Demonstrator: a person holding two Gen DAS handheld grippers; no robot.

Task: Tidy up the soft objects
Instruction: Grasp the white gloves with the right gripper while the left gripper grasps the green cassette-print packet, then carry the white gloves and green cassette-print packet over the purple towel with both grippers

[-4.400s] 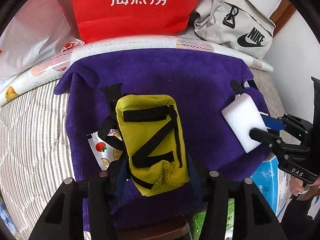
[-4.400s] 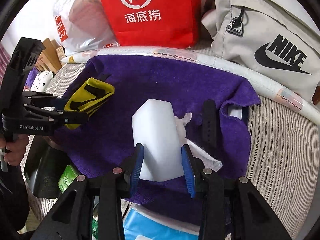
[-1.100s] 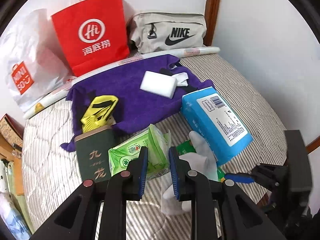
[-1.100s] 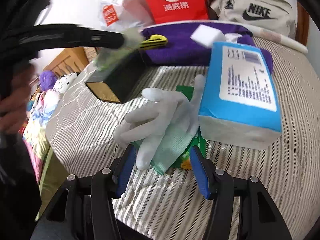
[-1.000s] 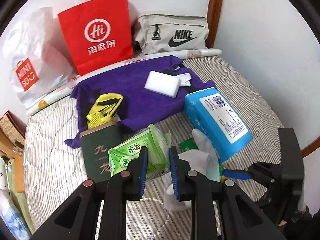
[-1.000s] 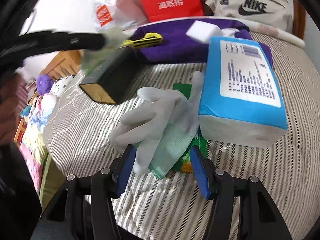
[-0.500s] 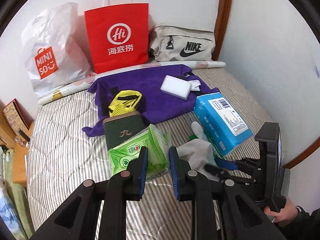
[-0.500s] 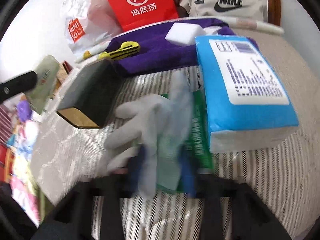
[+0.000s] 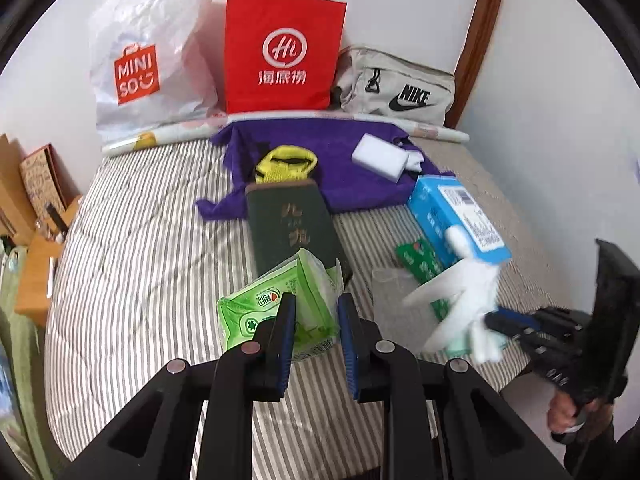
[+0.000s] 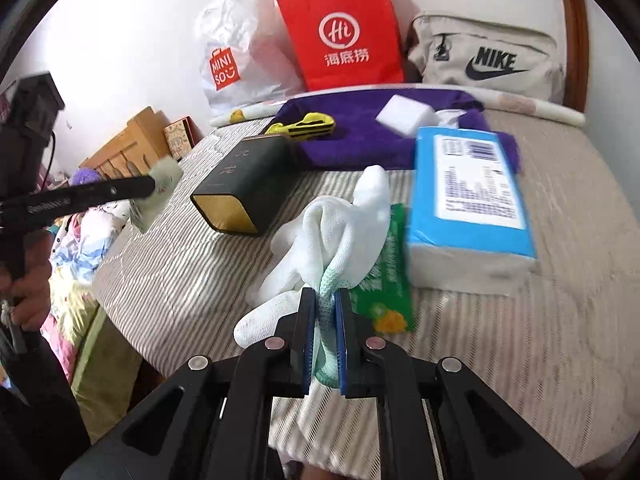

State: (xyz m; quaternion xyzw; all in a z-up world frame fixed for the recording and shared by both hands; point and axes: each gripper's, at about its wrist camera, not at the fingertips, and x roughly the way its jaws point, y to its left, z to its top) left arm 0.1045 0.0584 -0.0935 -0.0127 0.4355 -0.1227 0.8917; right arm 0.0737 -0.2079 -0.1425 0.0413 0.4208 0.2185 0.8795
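We see open striped mattress along the left edge; the dark green box, blue tissue pack and purple towel crowd the middle and far right corner.

The left hand-held gripper points forward and slightly down, its blue-padded fingers closed part-way with a narrow gap between them, pressing on something held there. Seen from the right wrist, it reaches in from the left edge as a long dark bar, and the person's left hand wraps its handle low at that side. The right hand-held gripper has its fingers drawn almost together, clamping what sits between the pads. From the left wrist it comes in from the right edge, blurred, with the right hand gripping the handle below.
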